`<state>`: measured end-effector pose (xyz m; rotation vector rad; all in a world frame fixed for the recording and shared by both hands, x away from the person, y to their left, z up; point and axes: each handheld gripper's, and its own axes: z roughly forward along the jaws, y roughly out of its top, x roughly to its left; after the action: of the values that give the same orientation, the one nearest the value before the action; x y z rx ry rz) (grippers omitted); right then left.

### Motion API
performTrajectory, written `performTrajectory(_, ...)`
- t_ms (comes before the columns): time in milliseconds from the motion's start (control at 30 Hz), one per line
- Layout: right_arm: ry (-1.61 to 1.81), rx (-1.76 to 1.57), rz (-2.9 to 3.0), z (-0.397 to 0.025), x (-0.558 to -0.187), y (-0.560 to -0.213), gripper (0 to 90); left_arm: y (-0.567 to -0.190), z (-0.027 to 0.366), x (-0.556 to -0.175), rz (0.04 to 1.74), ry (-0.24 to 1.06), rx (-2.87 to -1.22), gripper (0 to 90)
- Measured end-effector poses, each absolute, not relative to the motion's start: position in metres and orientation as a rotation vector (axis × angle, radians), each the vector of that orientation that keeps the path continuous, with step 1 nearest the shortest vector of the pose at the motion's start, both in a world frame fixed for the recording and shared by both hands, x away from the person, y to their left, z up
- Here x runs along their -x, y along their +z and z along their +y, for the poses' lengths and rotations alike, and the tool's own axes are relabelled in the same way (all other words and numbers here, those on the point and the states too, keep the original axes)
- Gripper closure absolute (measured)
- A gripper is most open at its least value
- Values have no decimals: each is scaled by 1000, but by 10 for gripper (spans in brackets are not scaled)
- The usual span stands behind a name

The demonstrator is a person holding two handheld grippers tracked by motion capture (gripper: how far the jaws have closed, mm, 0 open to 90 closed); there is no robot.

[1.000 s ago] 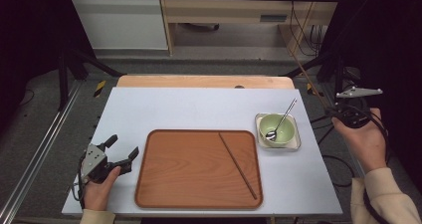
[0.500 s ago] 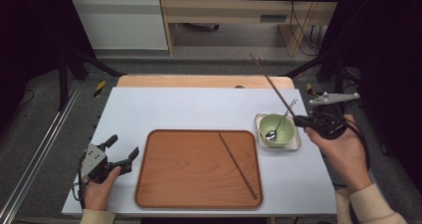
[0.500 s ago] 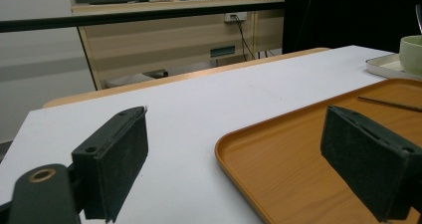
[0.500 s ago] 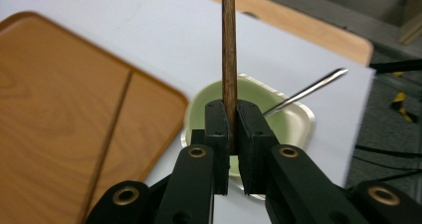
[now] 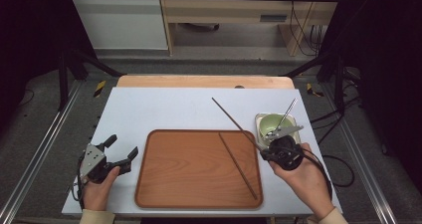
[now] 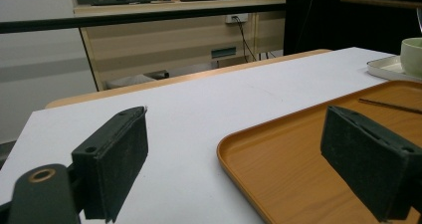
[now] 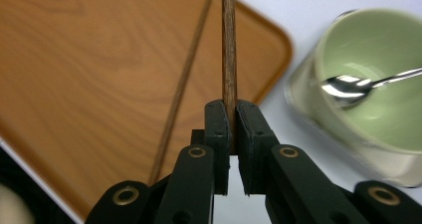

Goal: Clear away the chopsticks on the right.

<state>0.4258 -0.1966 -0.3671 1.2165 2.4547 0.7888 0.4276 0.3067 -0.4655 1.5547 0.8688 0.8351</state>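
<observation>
Right claw was clamped shut on one chopstick, pinched right at its near end, w/ the rest sticking out long & angled up over the tray's far right corner. The other chopstick was lying flat on the tray's right side already. Left claw was just parked on the worktop left of the tray, jaws wide apart, holding nothing.

Biggest risk imo: gripping a thin round stick by the very end means tons of leverage, so it could've swiveled between the pads or slipped out b4 it got over the tray. Also the bowl w/ its spoon sat just beside that hand, so any sideways wobble could've clipped the spoon handle & tipped stuff. And if the free tip touched down first, prob would've nudged the resting stick or bounced off the tray rim onto the worktop.
</observation>
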Motion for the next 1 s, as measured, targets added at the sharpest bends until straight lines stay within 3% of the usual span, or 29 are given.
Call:
performTrajectory(567,739,-1274,2594,-175,-394,-421,845,-465,306,-427,868,836,-1552,111)
performTrajectory(1000,720,-1315,2633,-169,-374,-432,845,-465,306,-427,864,834,-1555,111)
